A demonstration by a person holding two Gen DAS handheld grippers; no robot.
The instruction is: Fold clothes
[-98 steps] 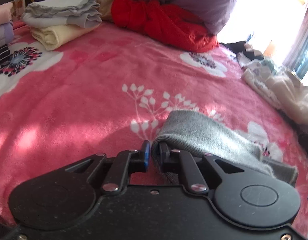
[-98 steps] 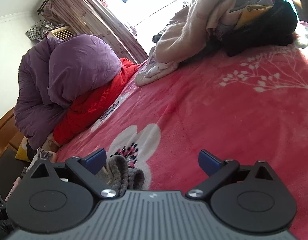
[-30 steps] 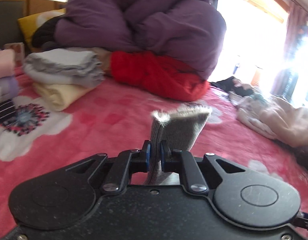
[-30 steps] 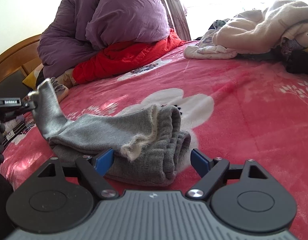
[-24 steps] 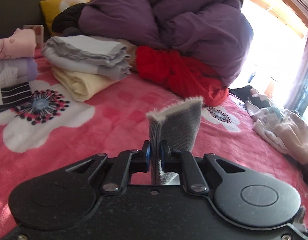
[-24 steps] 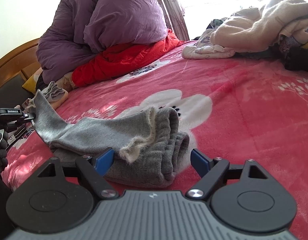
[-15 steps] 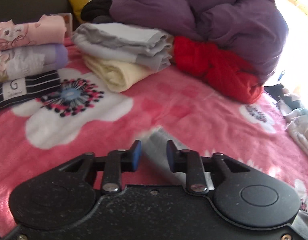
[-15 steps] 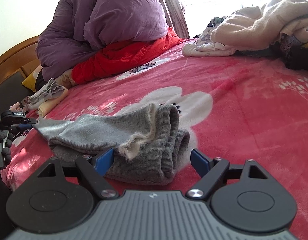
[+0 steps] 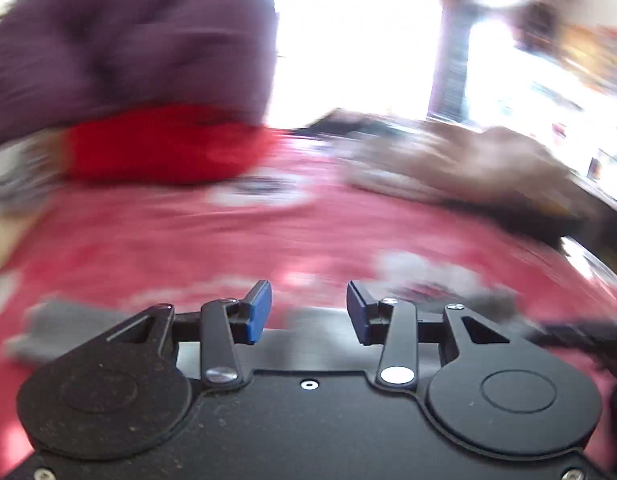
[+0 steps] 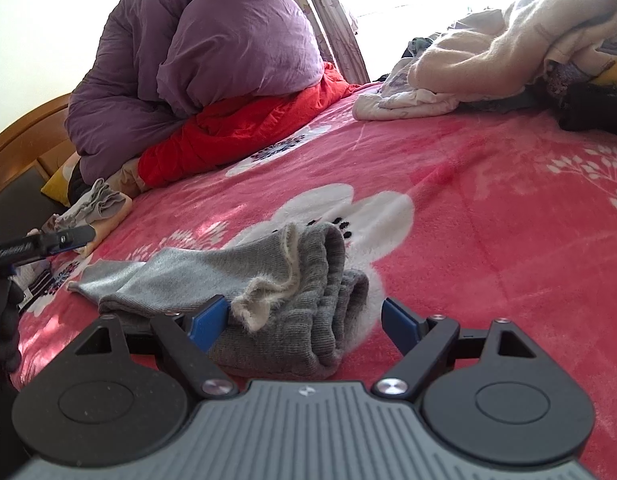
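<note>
The right hand-held gripper (image 10: 304, 320) is spread wide, its blue-padded fingers (image 10: 206, 322) standing on either side of the bunched end of a grey knit garment (image 10: 276, 292), gripping nothing; the left pad sits just beside the cloth and the right pad stands apart from it. That grey knit garment lies on the pink floral blanket (image 10: 488, 220) covering the bed, folded over on itself, with a thick ribbed roll at the near end, a fuzzy pale edge turned up on top, and a thinner flat end stretching away to the left. Beyond that flat end, at the left edge of the right wrist view, the left hand-held gripper (image 10: 74, 237) pokes in above the blanket, clear of the garment. Its own view is heavily blurred, yet its blue pads (image 9: 258, 312) show plainly parted with nothing between them, and a smear of grey cloth (image 9: 60, 332) lies low on the left. Farther from the garment, a purple duvet (image 10: 212, 64) is heaped on a red padded jacket (image 10: 244, 132) toward the headboard. A small stack of folded clothes (image 10: 96, 208) sits left of the jacket, and a cream fleece pile (image 10: 508, 52) lies at the far right of the blanket.
</note>
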